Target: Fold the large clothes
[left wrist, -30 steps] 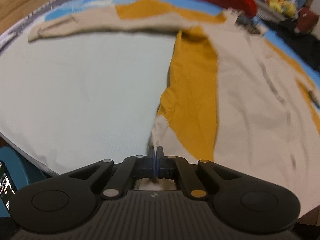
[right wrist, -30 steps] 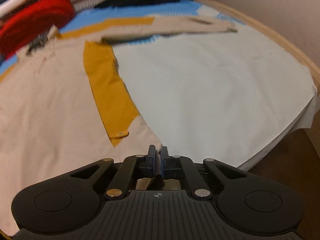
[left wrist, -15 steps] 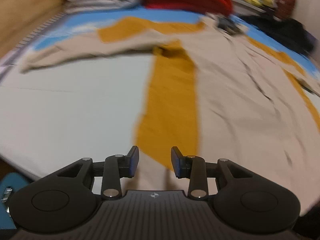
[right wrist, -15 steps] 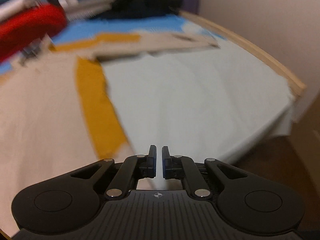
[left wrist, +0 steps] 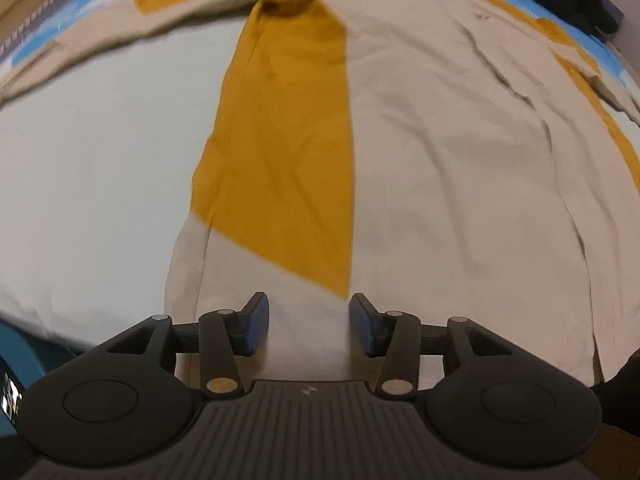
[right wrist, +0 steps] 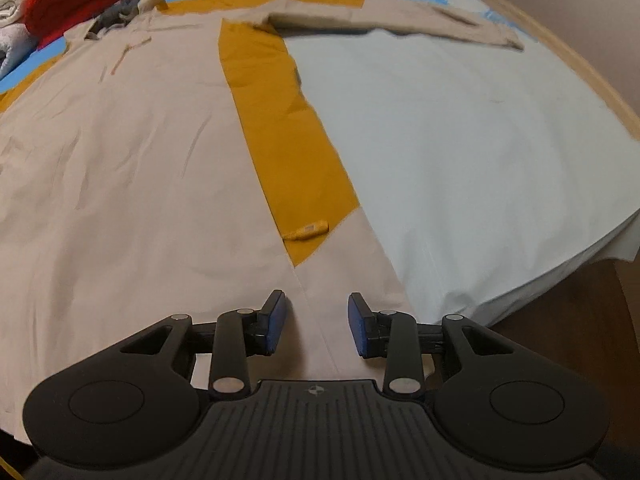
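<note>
Coat (left wrist: 460,160) lies flat on the bed (right wrist: 460,140), hem nearest, ready for folding; left gripper (left wrist: 307,330) and right gripper (right wrist: 316,328) jaws are opening, clamping nothing.

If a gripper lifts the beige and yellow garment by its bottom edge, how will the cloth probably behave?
The garment looks thin and wrinkled, so it will probably hang limp, not stiff. It spreads widely over the white sheet, so one pinch likely lifts only a corner. The spread sleeve may drag behind.
</note>
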Tool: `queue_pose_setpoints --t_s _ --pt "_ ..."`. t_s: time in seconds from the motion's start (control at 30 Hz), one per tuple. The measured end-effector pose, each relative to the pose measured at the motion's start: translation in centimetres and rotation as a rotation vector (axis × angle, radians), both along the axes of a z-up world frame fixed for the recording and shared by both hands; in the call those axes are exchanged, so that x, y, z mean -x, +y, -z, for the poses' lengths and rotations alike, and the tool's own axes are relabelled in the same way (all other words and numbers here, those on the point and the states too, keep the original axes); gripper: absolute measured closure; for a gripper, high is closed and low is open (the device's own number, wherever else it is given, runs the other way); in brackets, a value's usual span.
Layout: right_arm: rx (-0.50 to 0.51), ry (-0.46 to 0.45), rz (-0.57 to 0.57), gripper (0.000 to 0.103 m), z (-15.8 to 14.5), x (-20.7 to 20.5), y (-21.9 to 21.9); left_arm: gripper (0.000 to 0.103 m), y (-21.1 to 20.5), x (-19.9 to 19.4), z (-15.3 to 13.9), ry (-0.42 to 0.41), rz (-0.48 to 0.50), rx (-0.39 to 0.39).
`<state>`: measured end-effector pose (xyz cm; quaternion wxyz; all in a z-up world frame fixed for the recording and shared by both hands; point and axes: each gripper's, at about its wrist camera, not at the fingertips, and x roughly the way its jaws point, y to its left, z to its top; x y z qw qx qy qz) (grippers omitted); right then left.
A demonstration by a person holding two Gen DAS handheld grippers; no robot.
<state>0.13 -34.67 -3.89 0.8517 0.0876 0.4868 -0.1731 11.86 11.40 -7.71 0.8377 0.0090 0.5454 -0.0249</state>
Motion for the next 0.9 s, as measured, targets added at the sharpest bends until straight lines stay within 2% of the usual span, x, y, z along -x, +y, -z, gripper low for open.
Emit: queue_pose_setpoints --t_s 0.07,0.2,0.33,0.47,0.53,0.6,0.67,0.73,0.77,0.83,0.9 --pt "0.042 -0.112 0.001 0.067 -0.4 1.8 0.3 0.052 -0.4 0.3 -1.2 -0.063 0.019 0.033" --pt "0.119 -0.353 -0.030 0.067 -4.2 2.9 1.6 0.048 -2.5 1.2 -4.2 -0.234 0.065 0.079" --pt "0.155 -0.549 -0.069 0.067 -7.5 3.4 2.5 0.048 -4.8 2.3 -7.1 -0.430 0.119 0.106" --pt "0.150 -0.632 -0.087 0.067 -8.8 3.5 2.7 0.048 -7.4 2.9 -9.7 -0.575 0.146 0.140" --pt "0.146 -0.655 -0.091 0.067 -9.2 3.2 3.1 0.048 -9.5 2.8 -11.3 -0.621 0.179 0.139" --pt "0.137 -0.681 -0.093 0.067 -9.6 2.6 3.4 0.045 -11.0 2.6 -13.8 -0.660 0.209 0.180" --pt "0.146 -0.720 -0.092 0.059 -10.1 2.6 4.3 0.038 -12.8 1.8 -16.1 -0.712 0.240 0.209" --pt "0.181 -0.769 -0.102 0.052 -10.6 2.8 5.4 0.031 -14.4 0.6 -18.3 -0.748 0.257 0.226" --pt "0.197 -0.792 -0.114 0.049 -10.9 2.7 5.8 0.031 -15.2 -0.4 -19.3 -0.760 0.258 0.237" --pt "0.243 -0.817 -0.127 0.047 -11.3 2.5 6.6 0.028 -16.6 -2.7 -20.9 -0.772 0.251 0.263" --pt "0.298 -0.829 -0.122 0.046 -11.5 2.2 7.3 0.028 -17.9 -5.7 -21.8 -0.759 0.237 0.244"
